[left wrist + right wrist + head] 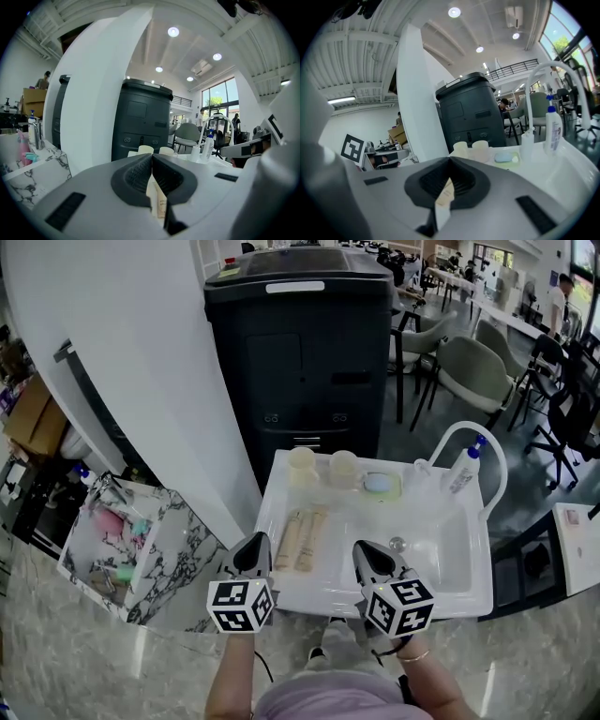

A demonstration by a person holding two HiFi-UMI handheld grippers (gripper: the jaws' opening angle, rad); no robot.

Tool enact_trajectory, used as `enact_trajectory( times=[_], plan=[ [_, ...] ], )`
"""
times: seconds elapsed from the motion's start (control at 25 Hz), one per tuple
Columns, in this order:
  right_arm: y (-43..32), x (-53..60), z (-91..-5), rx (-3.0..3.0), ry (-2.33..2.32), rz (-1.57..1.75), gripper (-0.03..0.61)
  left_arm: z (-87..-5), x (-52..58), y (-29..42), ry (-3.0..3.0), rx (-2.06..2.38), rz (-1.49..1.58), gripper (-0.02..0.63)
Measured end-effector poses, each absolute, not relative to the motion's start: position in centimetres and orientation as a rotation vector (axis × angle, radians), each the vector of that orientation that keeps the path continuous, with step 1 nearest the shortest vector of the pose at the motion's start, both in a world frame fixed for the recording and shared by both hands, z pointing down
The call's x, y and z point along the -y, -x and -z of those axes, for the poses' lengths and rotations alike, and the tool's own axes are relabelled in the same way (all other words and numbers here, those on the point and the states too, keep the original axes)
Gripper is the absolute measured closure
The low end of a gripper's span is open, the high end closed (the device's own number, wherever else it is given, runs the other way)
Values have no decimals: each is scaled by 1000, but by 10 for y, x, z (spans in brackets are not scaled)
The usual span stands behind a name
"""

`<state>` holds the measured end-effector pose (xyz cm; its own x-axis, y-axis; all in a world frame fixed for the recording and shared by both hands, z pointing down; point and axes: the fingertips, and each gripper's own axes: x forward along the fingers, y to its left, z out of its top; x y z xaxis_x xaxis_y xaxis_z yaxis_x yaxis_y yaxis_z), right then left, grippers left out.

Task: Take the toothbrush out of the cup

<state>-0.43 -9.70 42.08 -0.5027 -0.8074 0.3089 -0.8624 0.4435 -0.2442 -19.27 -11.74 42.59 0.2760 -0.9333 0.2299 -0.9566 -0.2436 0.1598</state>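
Left gripper (151,156) shut pad against pad, nothing between; right gripper (450,160) the same, closed and empty. Both held low and almost level at the near rim of the white plastic wash basin (441,549), side by side, pointing forward over it: seemingly a waiting posture, with nothing to carry.

Just ahead of the tips, in the gap between the two grippers: two long flat beige paper packs (302,538), lying side by side on the basin floor. Flat there probably because too thin to stand alone. Seem to carry print beginning like "tooth brush", though too small for certainty; if so, already outside any cup.

Farther ahead, on the back ledge: one pale cream round cup (302,465) slightly right of the left gripper, and a second cream cup (343,467) just beside it, toward the right gripper. Upright, mouths up, set on the ledge likely to stay clear of the bowl. No handle seen rising over either rim; insides not fully visible. Fits both a toothbrush already taken out and one lying low, hidden within.

Ahead and right of the right gripper: a pale green dish with blue oval soap (378,484), then a white bottle with blue cap (466,467). Farthest, behind the basin, a tall dark grey bin (300,362).
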Motion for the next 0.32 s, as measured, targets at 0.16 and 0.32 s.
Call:
enact_trajectory(
  times=[0.16,0.32],
  plan=[
    [6,94,-421,2534,-1490,-559,575,-424,117,190,-2309,1724,-142,611],
    [8,88,-421,2530,-1489,-551,575,-423,113,191,-2310,1713,-129,611]
  ],
)
